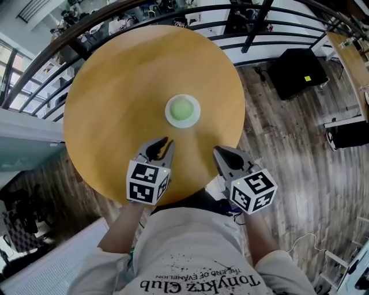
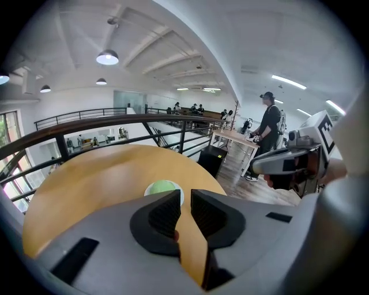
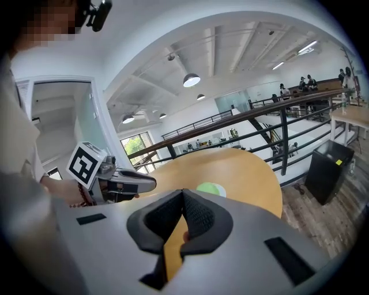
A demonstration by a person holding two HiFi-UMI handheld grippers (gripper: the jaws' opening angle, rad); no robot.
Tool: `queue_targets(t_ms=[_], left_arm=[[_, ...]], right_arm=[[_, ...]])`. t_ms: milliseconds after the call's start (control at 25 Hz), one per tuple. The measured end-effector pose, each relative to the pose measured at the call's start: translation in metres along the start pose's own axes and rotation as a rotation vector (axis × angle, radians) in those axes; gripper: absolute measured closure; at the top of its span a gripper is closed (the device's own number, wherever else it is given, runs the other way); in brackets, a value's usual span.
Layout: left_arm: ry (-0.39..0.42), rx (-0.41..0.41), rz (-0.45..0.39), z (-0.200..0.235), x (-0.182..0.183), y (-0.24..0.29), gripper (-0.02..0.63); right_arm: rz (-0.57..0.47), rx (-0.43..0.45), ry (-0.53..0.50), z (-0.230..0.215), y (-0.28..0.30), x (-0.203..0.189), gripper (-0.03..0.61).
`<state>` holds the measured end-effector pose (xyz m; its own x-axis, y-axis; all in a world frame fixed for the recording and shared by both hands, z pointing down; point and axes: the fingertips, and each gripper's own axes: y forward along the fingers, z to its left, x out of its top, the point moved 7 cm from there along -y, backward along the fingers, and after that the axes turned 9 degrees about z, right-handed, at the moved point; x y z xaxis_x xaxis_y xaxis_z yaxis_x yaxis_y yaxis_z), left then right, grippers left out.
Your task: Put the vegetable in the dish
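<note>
A white dish sits at the middle of the round wooden table with a pale green vegetable lying in it. My left gripper hovers over the table's near edge, just short of the dish. Its jaws stand a narrow gap apart with nothing between them. In the left gripper view the vegetable shows just beyond the left gripper. My right gripper hangs at the near right edge, its tips closed together and empty. The right gripper view has the vegetable ahead of the right gripper.
A dark railing curves round the far side of the table. On the plank floor to the right stands a black box. A person in dark clothes stands at a desk beyond the table.
</note>
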<state>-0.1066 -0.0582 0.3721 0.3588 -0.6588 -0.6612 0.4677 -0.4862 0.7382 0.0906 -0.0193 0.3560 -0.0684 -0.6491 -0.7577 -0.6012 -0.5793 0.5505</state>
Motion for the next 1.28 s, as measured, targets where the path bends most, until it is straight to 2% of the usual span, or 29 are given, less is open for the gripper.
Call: queue_targets(t_ms=[400,760,1280], left_arm=[[-0.071,-0.005,-0.036,-0.023,-0.026,-0.051,0.587],[-0.027,-0.005,-0.055,-0.036,-0.023,-0.058,0.591],[-0.011,0.005,-0.032,-0.039,-0.025,-0.057,0.59]], right_arm=[[-0.029,-0.043,-0.022,0.013,-0.03,0.001,0.557],[-0.072,-0.058,-0.056,0.024,-0.035,0.016,0.557],[-0.038,-0.06,-0.074,0.022,-0.034,0.012,0.557]])
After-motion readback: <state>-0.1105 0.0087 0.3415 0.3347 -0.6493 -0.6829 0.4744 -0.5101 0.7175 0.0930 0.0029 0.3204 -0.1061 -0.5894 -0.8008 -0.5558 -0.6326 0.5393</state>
